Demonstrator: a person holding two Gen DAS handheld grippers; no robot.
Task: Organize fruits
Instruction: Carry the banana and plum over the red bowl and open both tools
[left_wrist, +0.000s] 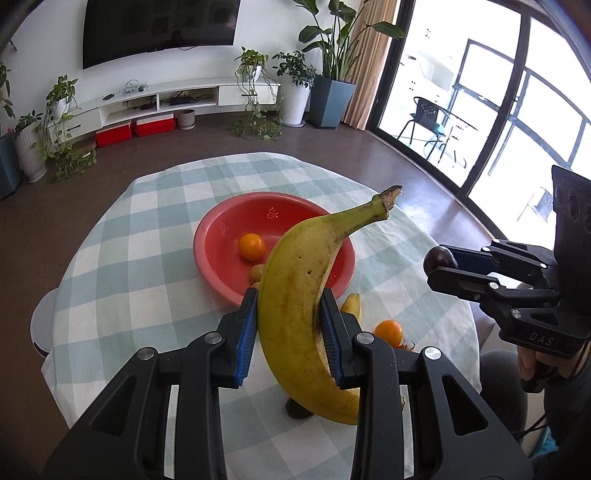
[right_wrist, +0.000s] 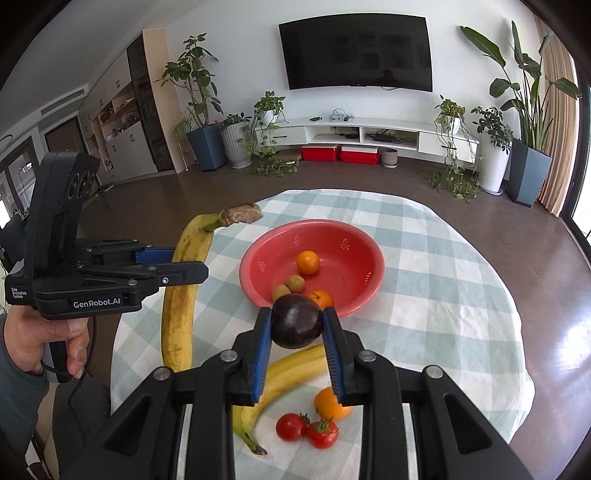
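My left gripper (left_wrist: 289, 295) is shut on a large yellow banana (left_wrist: 295, 295), held above the table with its stem pointing up and away; from the right wrist view the same banana (right_wrist: 181, 295) hangs in that gripper (right_wrist: 192, 264). A dark purple plum (right_wrist: 296, 321) sits between the blue pads of my right gripper (right_wrist: 297, 312), which is shut on it. Just beyond both stands a red bowl (right_wrist: 354, 236) holding two oranges (right_wrist: 308, 262) and two kiwis (right_wrist: 296, 283). The right gripper (left_wrist: 439, 266) also shows at the left wrist view's right edge.
On the checked tablecloth (right_wrist: 443, 295) near me lie a second banana (right_wrist: 291, 373), an orange (right_wrist: 328, 404) and two tomatoes (right_wrist: 291, 426). A dark fruit (left_wrist: 297, 410) lies under the held banana. The round table's edge drops to brown floor all around.
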